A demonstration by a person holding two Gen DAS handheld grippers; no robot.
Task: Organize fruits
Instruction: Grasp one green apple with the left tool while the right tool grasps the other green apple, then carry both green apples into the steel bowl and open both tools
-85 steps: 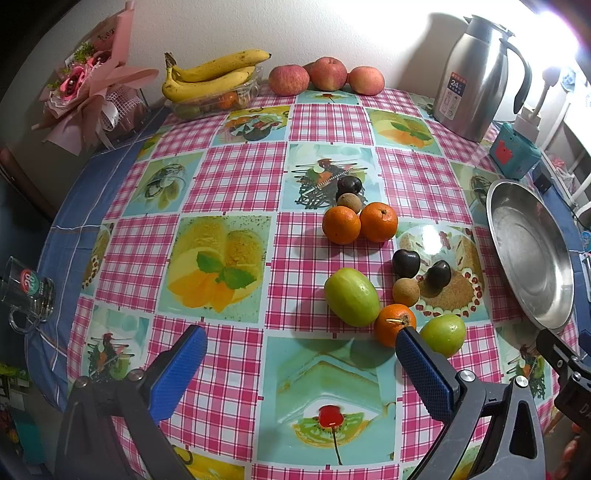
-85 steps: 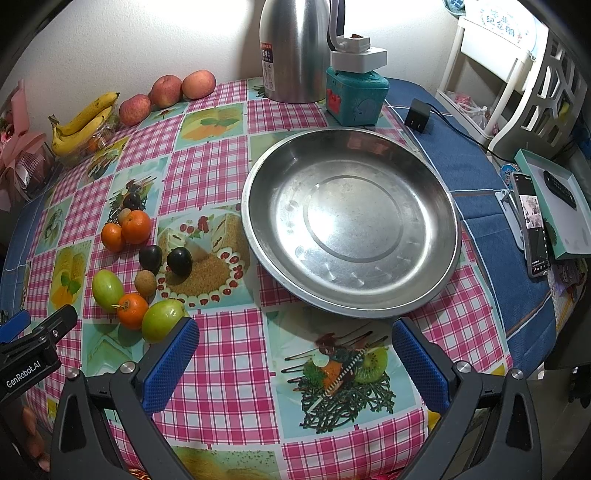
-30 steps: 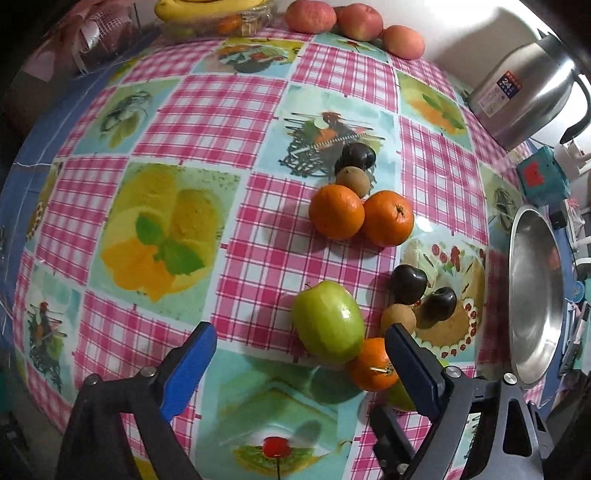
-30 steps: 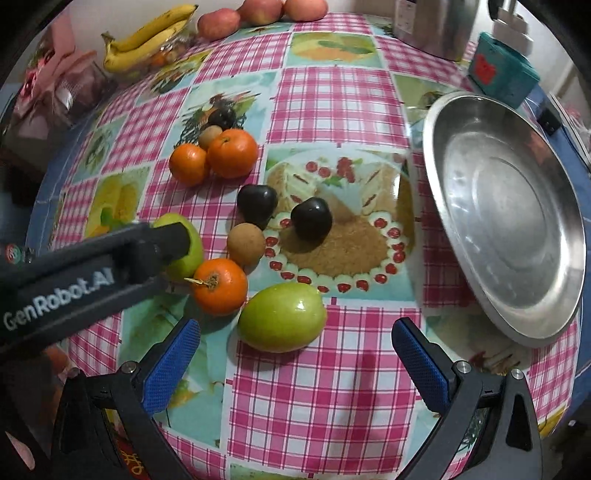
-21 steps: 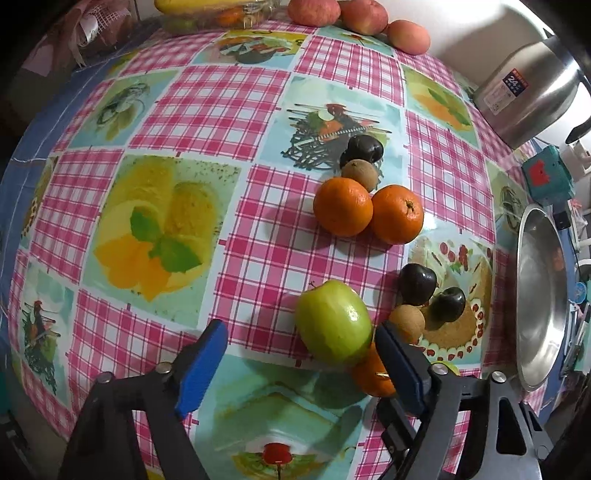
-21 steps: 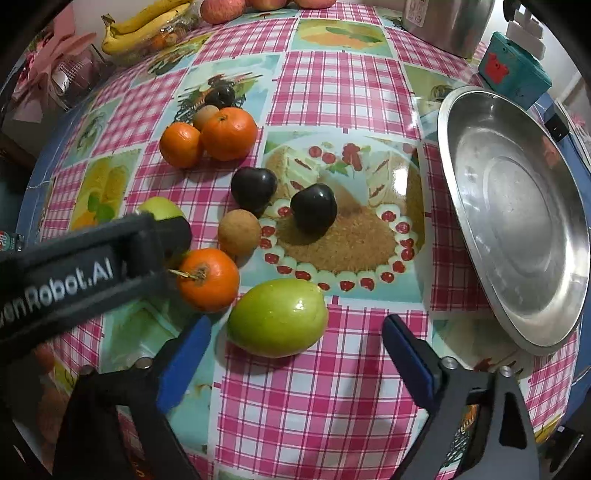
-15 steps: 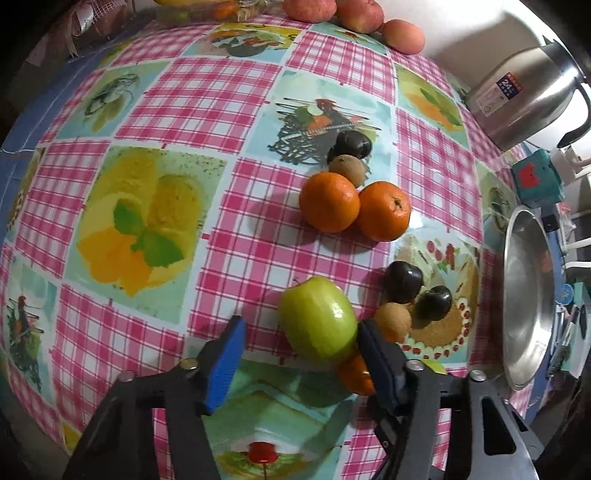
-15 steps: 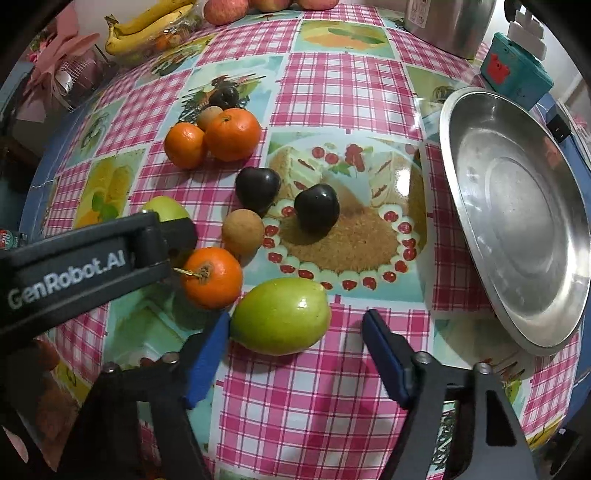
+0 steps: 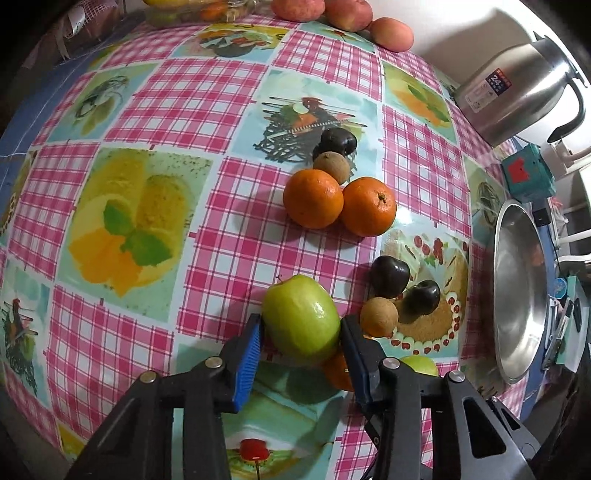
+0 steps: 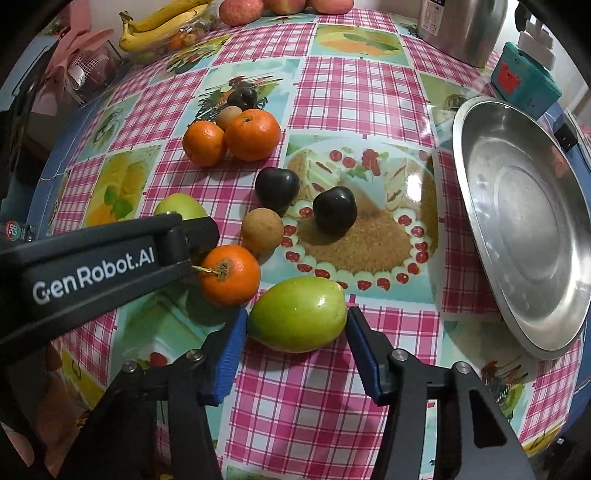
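Note:
Fruit lies on a checked tablecloth. My left gripper points down over a green apple. Its jaws are closing, and both blue pads touch the apple's sides. My right gripper straddles a green oval fruit. Its jaws are closing too, with the pads against the fruit's two ends. An orange sits between the two green fruits, under the left gripper's black arm. Two dark plums and a brown fruit lie just beyond. Two oranges lie farther back. The steel plate stands empty on the right.
A steel kettle and a teal box stand behind the plate. Bananas in a clear tub, red apples and a pink bouquet line the far edge. Another plum and brown fruit sit behind the oranges.
Both grippers came down over the fruit cluster. Their jaws narrowed from wide open to touching the green apple and the green oval fruit. No fruit has moved.

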